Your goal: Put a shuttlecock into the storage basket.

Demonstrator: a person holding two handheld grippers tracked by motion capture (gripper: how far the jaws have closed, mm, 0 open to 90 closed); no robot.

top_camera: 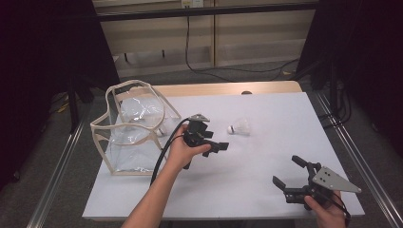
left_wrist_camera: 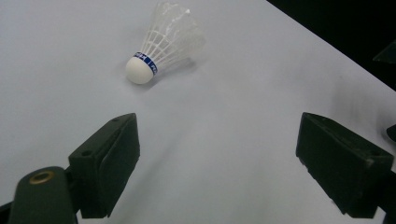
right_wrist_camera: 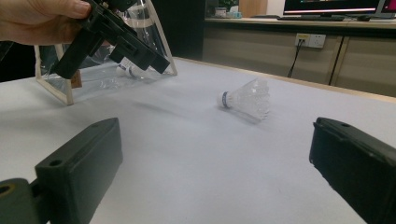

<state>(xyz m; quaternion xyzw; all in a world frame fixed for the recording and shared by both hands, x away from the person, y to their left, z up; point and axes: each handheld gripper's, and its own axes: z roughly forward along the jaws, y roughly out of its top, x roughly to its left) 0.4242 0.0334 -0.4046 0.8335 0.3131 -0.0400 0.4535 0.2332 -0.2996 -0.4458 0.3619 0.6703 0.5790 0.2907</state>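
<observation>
Your left gripper hangs just above the white table with its jaws spread wide and nothing between them. In the left gripper view the two black pads frame bare tabletop, and the shuttlecock lies a little ahead of them, apart from both. It rests on its side — white cork tip toward the gripper, blue band just behind the tip, feather skirt pointing away.

Your right gripper sits near the table's front right corner, held low in your right hand, jaws likewise spread and empty. From the right gripper view the shuttlecock lies farther off on the table, between that gripper and the table's far edge, with the left gripper's black body and your left hand up at the left.

In the high view the shuttlecock lies near the middle of the table, just beyond and to the right of the left gripper. Behind the left gripper, at the table's left edge, stands a clear plastic bag with cream trim — a second shuttlecock lies inside it.
</observation>
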